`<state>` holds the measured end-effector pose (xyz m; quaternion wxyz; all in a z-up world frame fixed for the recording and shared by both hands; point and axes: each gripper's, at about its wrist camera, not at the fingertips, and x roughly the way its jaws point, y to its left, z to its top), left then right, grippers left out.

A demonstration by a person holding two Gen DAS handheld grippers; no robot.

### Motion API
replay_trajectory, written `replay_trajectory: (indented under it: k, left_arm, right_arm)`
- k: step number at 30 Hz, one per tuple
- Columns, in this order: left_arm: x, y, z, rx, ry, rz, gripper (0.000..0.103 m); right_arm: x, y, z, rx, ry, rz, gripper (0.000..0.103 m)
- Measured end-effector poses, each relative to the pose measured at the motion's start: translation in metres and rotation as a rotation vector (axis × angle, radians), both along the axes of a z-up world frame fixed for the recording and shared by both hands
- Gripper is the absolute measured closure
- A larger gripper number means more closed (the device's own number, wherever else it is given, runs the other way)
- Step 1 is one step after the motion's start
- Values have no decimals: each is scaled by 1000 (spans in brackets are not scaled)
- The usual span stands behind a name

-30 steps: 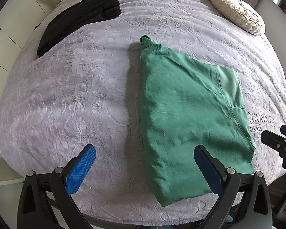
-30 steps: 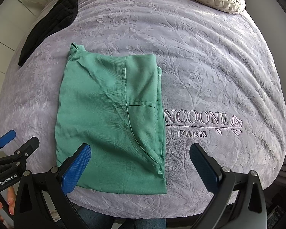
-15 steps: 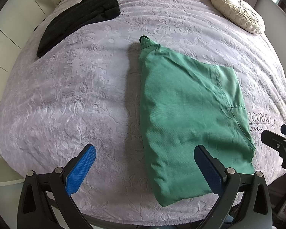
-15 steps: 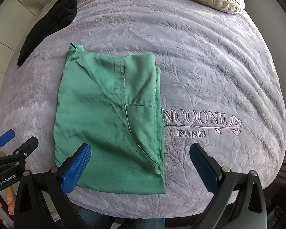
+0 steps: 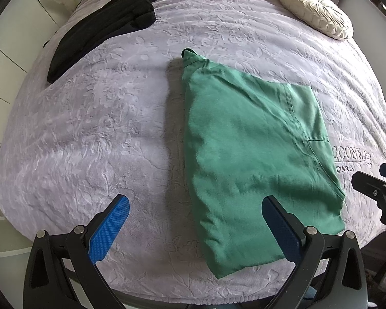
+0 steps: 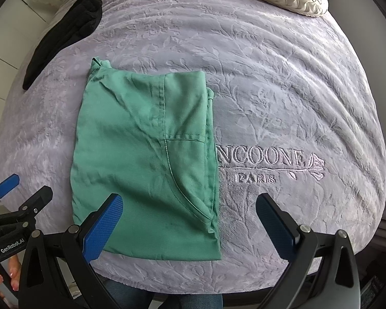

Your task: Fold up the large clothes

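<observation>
Left gripper (image 5: 195, 229) and right gripper (image 6: 190, 222) both hung wide open, empty, above bed (image 6: 283, 90); folded green garment (image 6: 144, 159) lay flat beneath, untouched.

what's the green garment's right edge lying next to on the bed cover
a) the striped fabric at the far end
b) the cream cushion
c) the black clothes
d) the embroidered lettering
d: in the right wrist view the folded green garment has its right edge against the embroidered lettering on the bed cover, covering its first letters.
</observation>
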<state>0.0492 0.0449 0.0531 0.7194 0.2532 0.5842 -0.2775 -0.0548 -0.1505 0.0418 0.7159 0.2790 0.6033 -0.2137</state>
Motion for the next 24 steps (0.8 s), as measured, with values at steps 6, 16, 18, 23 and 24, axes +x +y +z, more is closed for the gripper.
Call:
replay_trajectory:
  k: [6, 16, 18, 23, 24]
  left_arm:
    - [-2, 0, 0, 0, -2, 2, 0]
    - [0, 2, 0, -8, -21, 2, 0]
    - [1, 3, 0, -7, -20, 5, 0]
    - [1, 5, 0, -12, -21, 9, 0]
    - [2, 5, 0, -11, -21, 9, 0]
  right_arm:
    - [0, -1, 0, 0, -1, 2, 0]
    - [-6, 1, -4, 2, 9, -6, 0]
    - [-6, 2, -4, 1, 11, -10, 0]
    - [-5, 4, -3, -4, 17, -19, 0]
    - [-5, 5, -3, -4, 18, -19, 0]
